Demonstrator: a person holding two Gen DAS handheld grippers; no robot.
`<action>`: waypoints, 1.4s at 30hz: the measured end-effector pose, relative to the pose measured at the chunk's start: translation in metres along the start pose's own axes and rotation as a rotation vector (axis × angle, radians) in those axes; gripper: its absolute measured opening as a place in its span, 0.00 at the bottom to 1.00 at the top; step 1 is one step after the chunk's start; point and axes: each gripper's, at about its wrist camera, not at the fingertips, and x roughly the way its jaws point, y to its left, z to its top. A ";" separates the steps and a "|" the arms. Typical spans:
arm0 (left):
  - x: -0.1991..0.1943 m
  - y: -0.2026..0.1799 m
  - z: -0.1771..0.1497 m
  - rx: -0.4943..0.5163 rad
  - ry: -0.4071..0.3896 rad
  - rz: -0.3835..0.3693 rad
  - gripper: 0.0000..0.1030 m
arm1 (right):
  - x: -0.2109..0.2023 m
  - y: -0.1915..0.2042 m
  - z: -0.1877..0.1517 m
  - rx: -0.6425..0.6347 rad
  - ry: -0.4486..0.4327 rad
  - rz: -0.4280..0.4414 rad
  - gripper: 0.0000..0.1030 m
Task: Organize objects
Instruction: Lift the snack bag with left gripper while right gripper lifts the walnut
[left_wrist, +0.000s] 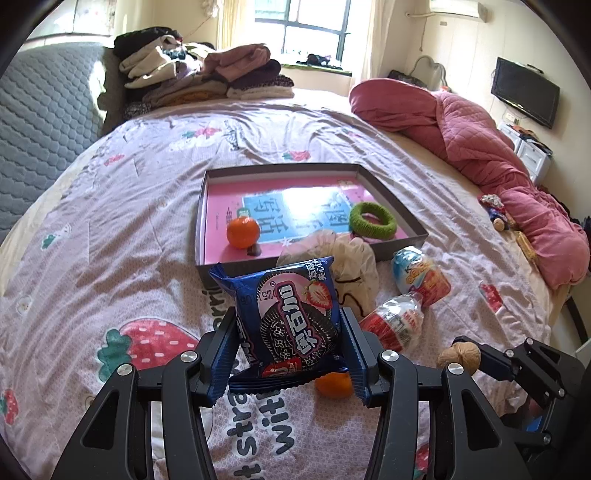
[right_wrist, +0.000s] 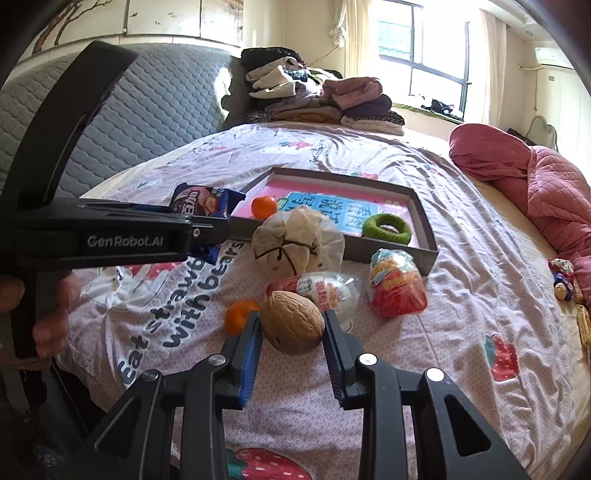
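Observation:
My left gripper (left_wrist: 290, 332) is shut on a blue cookie packet (left_wrist: 288, 317) and holds it above the bed, in front of the grey tray (left_wrist: 201, 206). The packet also shows in the right wrist view (right_wrist: 201, 201). My right gripper (right_wrist: 291, 325) is shut on a walnut (right_wrist: 291, 321), which also shows in the left wrist view (left_wrist: 460, 356). The tray (right_wrist: 424, 218) holds a pink book (left_wrist: 221, 206), a tangerine (left_wrist: 242, 230) and a green ring (left_wrist: 373, 219). A second tangerine (right_wrist: 238, 314) lies on the sheet beside the walnut.
A tied plastic bag (right_wrist: 299, 240), a wrapped egg toy (right_wrist: 325, 290) and a red snack packet (right_wrist: 395, 282) lie in front of the tray. A pink quilt (left_wrist: 498, 147) lies at the right, folded clothes (left_wrist: 199, 74) at the back. Small items (left_wrist: 496, 214) lie by the quilt.

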 end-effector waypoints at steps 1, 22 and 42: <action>-0.002 -0.001 0.001 0.002 -0.005 -0.001 0.52 | -0.002 -0.001 0.001 0.002 -0.005 -0.004 0.32; -0.025 -0.020 0.011 0.039 -0.083 -0.012 0.52 | -0.032 -0.023 0.035 0.043 -0.106 -0.068 0.32; -0.028 -0.030 0.025 0.061 -0.125 0.001 0.52 | -0.035 -0.029 0.057 0.032 -0.159 -0.082 0.32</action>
